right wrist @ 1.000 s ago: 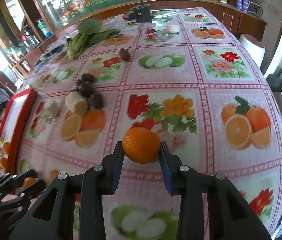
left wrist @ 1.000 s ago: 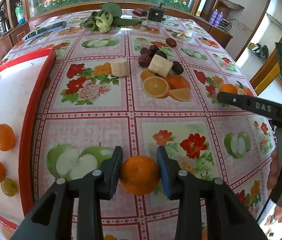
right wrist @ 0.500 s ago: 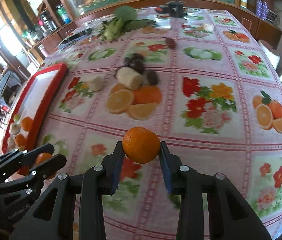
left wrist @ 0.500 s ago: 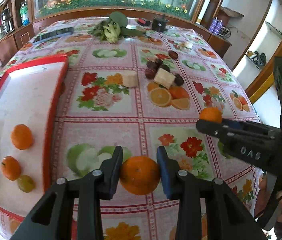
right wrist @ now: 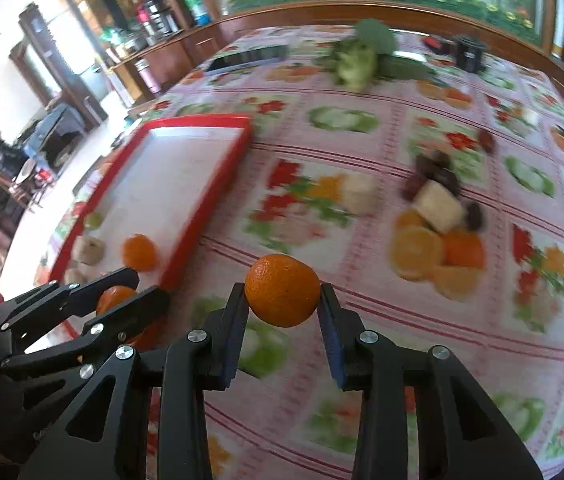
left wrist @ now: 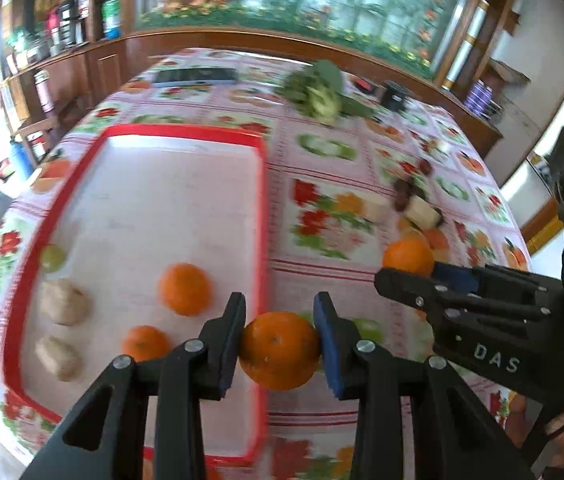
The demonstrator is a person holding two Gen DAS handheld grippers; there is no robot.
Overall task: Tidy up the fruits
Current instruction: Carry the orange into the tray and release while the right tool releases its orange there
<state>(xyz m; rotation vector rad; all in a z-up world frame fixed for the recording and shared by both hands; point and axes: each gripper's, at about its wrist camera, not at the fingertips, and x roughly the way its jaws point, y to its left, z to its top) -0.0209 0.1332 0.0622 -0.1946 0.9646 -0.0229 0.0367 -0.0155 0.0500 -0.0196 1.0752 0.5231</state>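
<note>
Orange tangerines [left wrist: 280,350] [right wrist: 283,290] sit clamped in my left gripper [left wrist: 280,344] and right gripper [right wrist: 282,312], carried toward the red tray [left wrist: 264,216] for sorting.

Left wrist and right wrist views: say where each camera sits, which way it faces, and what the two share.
Left wrist: sits on the left tool, faces down over the red tray; its fingers hold an orange; the right tool enters at right.
Right wrist: sits on the right tool, faces the tablecloth; it holds a second orange; the left tool shows at lower left.
Shared: tray, tablecloth, leafy greens, both tools.
</note>
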